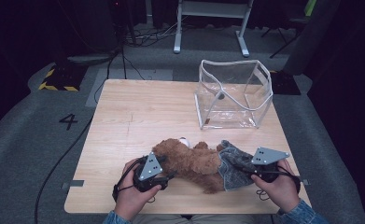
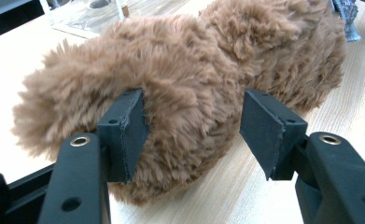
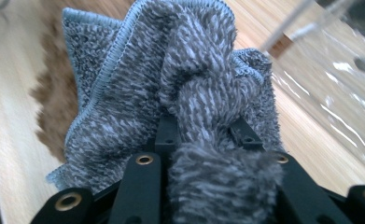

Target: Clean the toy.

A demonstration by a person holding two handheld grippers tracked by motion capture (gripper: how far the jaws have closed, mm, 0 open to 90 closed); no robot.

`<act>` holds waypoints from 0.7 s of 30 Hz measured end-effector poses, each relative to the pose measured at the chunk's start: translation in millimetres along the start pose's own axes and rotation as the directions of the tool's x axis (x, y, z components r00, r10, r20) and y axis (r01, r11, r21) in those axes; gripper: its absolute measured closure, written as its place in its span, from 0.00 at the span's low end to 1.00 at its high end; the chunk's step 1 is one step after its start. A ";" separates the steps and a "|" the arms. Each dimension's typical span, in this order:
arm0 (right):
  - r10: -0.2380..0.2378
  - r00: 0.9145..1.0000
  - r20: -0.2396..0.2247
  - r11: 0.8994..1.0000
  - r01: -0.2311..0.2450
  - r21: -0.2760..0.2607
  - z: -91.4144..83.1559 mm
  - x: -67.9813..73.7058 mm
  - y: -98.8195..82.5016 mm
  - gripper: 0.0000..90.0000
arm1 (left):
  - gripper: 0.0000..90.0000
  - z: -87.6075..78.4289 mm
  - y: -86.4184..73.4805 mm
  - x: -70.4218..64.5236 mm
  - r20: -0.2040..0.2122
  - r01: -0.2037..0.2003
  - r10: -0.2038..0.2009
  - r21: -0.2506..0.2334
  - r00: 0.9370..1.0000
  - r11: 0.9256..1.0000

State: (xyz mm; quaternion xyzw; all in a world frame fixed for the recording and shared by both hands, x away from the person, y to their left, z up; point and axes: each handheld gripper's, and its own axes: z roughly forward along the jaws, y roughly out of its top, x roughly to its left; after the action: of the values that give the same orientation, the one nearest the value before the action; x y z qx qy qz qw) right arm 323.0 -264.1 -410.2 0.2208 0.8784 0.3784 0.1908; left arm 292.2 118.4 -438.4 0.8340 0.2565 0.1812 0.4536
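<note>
Right claw (image 3: 203, 135) grips grey cloth (image 3: 138, 79); left claw (image 2: 194, 126) gapes astride teddy bear (image 2: 194, 70) near surface's (image 1: 138, 112) front edge. We should steady bear, pull gently.

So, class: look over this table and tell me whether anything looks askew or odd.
The clear bag sags, its white rim bent inward. The grey cloth is bunched in the right tool, draped over the brown plush toy.

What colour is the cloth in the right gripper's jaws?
Mottled grey cloth with a lighter stitched edge, clearest in the right gripper view.
</note>
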 end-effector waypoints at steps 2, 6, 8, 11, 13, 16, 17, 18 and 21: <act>0.013 1.000 0.012 1.000 -0.013 0.010 -1.4 -4.4 -5.8 0.79 | 0.45 0.9 0.0 0.1 0.004 -0.001 0.001 0.000 1.000 1.000; 0.039 0.999 0.029 0.999 -0.039 0.023 -0.8 -14.2 -15.6 0.78 | 0.44 2.6 1.2 -0.2 -0.002 -0.002 0.002 0.001 1.000 1.000; 0.052 0.998 0.030 0.998 -0.053 0.029 0.2 -19.0 -19.4 0.78 | 0.44 3.5 1.8 -0.1 -0.006 0.001 -0.001 0.001 1.000 1.000; 0.077 0.996 0.039 0.996 -0.078 0.030 0.7 -23.0 -24.0 0.78 | 0.43 5.3 2.2 0.8 -0.011 -0.004 0.004 0.005 1.000 1.000; 0.086 0.995 0.045 0.996 -0.088 0.034 -0.2 -25.8 -27.8 0.78 | 0.42 6.4 2.2 0.7 -0.014 -0.006 0.006 0.007 1.000 1.000; 0.093 0.993 0.073 0.994 -0.097 0.054 -2.3 -30.1 -35.6 0.78 | 0.41 7.4 1.7 0.9 -0.021 -0.006 0.006 0.020 1.000 1.000; 0.094 0.992 0.082 0.993 -0.100 0.068 -3.4 -31.8 -38.5 0.78 | 0.41 8.2 1.3 0.6 -0.025 -0.002 0.003 0.023 1.000 1.000; 0.101 0.991 0.094 0.991 -0.108 0.076 -3.7 -32.9 -42.0 0.78 | 0.40 8.6 0.9 0.8 -0.026 -0.004 0.005 0.035 1.000 0.999; 0.121 0.986 0.111 0.987 -0.131 0.089 -7.0 -36.0 -53.0 0.78 | 0.40 9.5 -0.1 1.5 -0.033 -0.002 0.004 0.054 0.999 0.999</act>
State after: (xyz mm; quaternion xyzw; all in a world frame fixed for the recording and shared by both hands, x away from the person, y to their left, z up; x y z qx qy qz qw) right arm 336.5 -320.0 -439.3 0.3045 0.8686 0.3350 0.2015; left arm 298.5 113.1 -443.3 0.8433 0.2676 0.1888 0.4261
